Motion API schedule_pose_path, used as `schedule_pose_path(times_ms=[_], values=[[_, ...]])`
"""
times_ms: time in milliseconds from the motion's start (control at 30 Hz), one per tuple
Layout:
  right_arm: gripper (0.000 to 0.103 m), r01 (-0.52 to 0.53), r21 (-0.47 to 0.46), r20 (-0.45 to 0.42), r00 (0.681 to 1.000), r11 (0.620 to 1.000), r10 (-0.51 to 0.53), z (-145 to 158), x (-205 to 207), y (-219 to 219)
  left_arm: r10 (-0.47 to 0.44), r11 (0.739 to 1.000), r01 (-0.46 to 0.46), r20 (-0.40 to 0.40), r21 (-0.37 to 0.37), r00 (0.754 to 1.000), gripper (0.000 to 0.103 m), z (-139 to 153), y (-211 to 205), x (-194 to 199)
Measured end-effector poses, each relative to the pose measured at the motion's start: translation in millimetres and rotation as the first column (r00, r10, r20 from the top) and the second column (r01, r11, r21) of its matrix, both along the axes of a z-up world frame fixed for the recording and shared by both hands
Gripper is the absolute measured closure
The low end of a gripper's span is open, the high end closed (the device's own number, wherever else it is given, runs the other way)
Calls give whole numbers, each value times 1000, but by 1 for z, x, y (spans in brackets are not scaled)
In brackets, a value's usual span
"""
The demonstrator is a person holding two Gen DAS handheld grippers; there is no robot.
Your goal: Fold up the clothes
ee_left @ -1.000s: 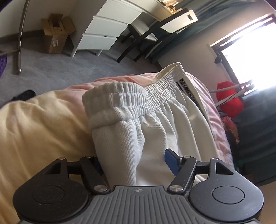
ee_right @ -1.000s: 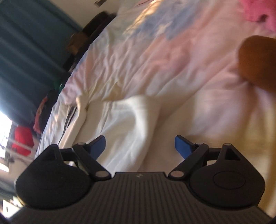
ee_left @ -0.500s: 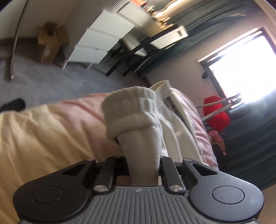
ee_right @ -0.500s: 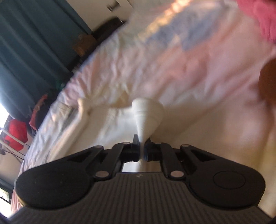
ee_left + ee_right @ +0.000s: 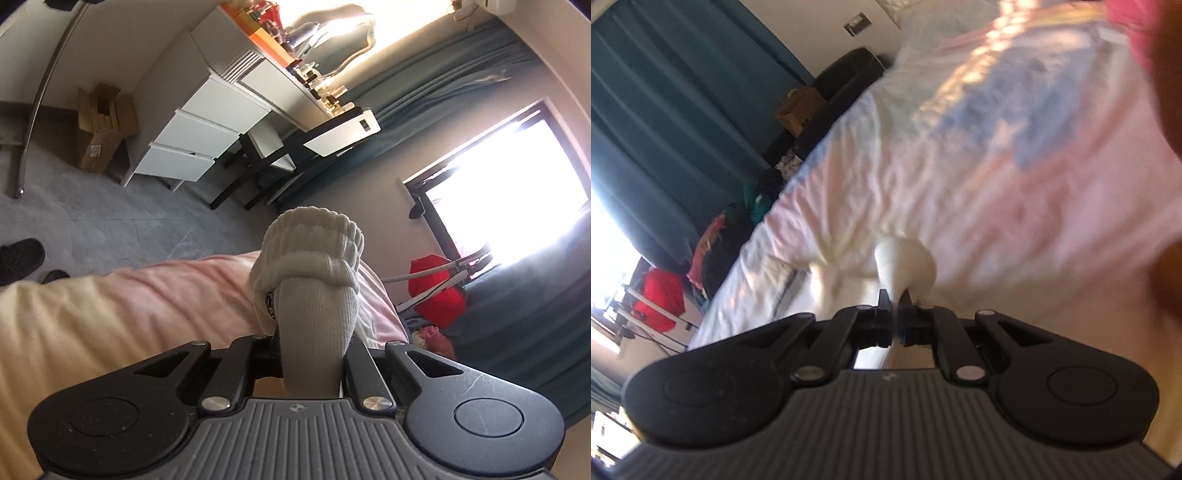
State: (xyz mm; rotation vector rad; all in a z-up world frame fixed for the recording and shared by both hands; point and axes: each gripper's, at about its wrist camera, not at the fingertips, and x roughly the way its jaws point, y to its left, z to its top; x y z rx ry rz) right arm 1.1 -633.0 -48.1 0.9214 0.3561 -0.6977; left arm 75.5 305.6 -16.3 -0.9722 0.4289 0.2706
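White shorts with a ribbed elastic waistband bunch up in the left wrist view, lifted above the pink and cream bedspread. My left gripper is shut on the waistband end, and the cloth hides its fingertips. In the right wrist view another part of the white shorts rises in a small peak off the bedspread. My right gripper is shut on that thin fold. The rest of the garment trails down and left, blurred.
Beyond the bed's edge lie grey floor, a white drawer unit, a black chair, a cardboard box and dark shoes. Teal curtains, a red bag and a brown object at the right edge surround the bed.
Both grippers went from open around the flat shorts to shut on them. Both have since risen, pulling the cloth up off the bedspread.
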Motion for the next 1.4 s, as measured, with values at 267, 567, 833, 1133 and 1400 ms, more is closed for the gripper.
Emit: schedule_pose_path(times_ms=[267, 567, 833, 1133, 1400], values=[[97, -66, -203, -36, 998, 977, 60, 54, 150, 3, 11, 994, -17, 54, 112, 998, 93, 32, -22, 130], [97, -87, -302, -263, 965, 949, 5, 0, 365, -3, -1, 929, 58, -155, 365, 988, 91, -33, -75, 330], [93, -121, -302, -312, 950, 946, 22, -66, 410, -11, -13, 895, 132, -271, 426, 962, 86, -61, -92, 369], [42, -120, -252, -89, 991, 960, 100, -62, 333, 30, -259, 854, 333, -228, 401, 939, 51, -47, -87, 291], [40, -116, 20, 217, 970, 993, 109, -82, 224, 79, -258, 916, 298, -175, 270, 950, 34, -45, -83, 186]])
